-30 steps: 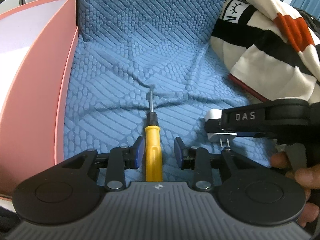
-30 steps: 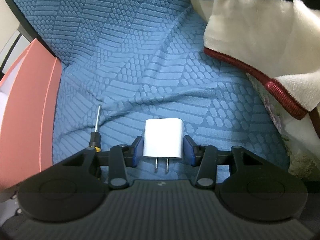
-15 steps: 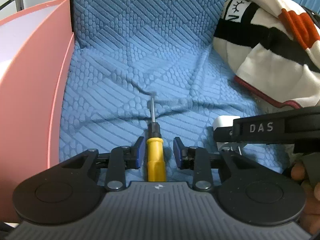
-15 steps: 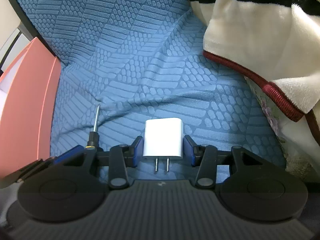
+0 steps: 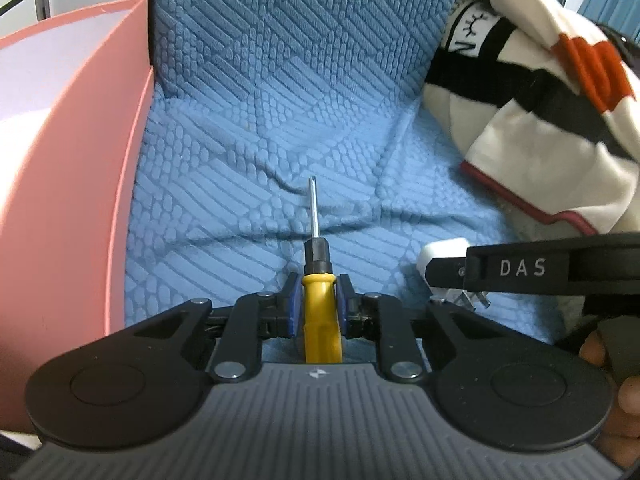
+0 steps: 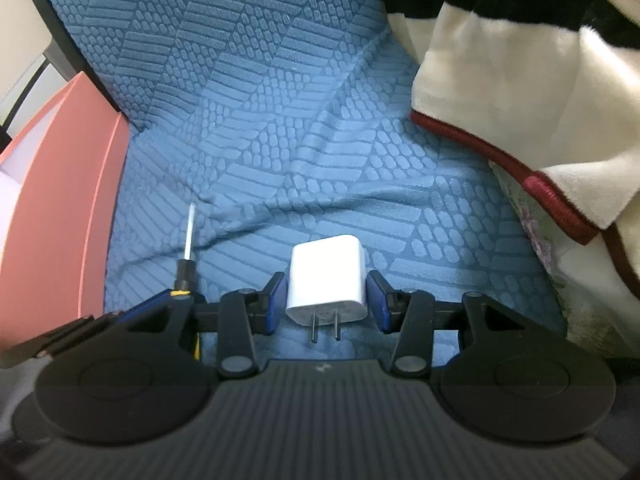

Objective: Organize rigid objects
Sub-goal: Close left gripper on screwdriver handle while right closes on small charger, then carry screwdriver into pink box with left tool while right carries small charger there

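Note:
My left gripper (image 5: 318, 300) is shut on the yellow handle of a screwdriver (image 5: 320, 312); its black collar and metal shaft point away over the blue cushion. The screwdriver also shows in the right wrist view (image 6: 186, 264) at the left. A white charger plug (image 6: 326, 284) lies on the cushion with its two prongs toward the camera. My right gripper (image 6: 326, 300) is open around it, its blue pads a small gap off each side. In the left wrist view the charger (image 5: 440, 252) sits half hidden behind the right gripper's black body.
A pink box (image 5: 60, 184) stands along the left edge of the blue textured chair cushion (image 5: 260, 128); it also shows in the right wrist view (image 6: 56, 216). A cream, black and red blanket (image 5: 540, 92) is piled at the right.
My left gripper's jaws have closed onto the screwdriver's yellow handle. The right gripper has stayed open around the charger.

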Action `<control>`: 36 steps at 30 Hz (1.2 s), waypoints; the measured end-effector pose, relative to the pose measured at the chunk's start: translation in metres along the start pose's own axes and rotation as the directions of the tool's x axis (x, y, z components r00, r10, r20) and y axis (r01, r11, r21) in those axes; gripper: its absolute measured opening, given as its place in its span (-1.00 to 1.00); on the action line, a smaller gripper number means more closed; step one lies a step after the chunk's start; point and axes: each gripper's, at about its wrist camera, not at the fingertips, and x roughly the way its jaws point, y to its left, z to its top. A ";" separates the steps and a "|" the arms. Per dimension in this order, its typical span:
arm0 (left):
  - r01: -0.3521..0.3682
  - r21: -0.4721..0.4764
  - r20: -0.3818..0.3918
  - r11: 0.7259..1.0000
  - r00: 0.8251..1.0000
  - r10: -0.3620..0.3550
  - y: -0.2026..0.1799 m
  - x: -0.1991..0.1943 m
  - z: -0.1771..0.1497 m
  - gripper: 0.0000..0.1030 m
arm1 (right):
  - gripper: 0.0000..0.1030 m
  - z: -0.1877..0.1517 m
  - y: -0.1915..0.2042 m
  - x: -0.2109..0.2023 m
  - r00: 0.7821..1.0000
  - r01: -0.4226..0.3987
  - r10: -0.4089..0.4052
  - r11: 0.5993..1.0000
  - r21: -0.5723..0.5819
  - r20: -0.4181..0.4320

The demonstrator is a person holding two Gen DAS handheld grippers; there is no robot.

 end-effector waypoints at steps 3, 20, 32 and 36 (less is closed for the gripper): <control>0.014 -0.017 -0.006 1.000 1.000 -0.014 0.002 -0.012 0.000 -0.59 | -0.10 -0.003 0.002 -0.010 1.000 0.000 0.000 1.000 -0.012 0.006; 0.041 -0.147 0.009 0.988 0.999 -0.040 0.028 -0.086 0.016 -0.59 | -0.11 0.003 0.043 -0.054 0.999 -0.026 0.028 0.993 -0.113 0.015; 0.005 -0.178 0.092 0.984 0.996 0.012 0.069 -0.163 0.071 -0.59 | -0.11 0.040 0.111 -0.107 0.987 -0.105 0.127 0.972 -0.211 0.095; -0.012 -0.184 0.129 0.983 0.991 0.036 0.089 -0.190 0.094 -0.59 | -0.11 0.055 0.136 -0.126 0.977 -0.140 0.174 0.960 -0.242 0.125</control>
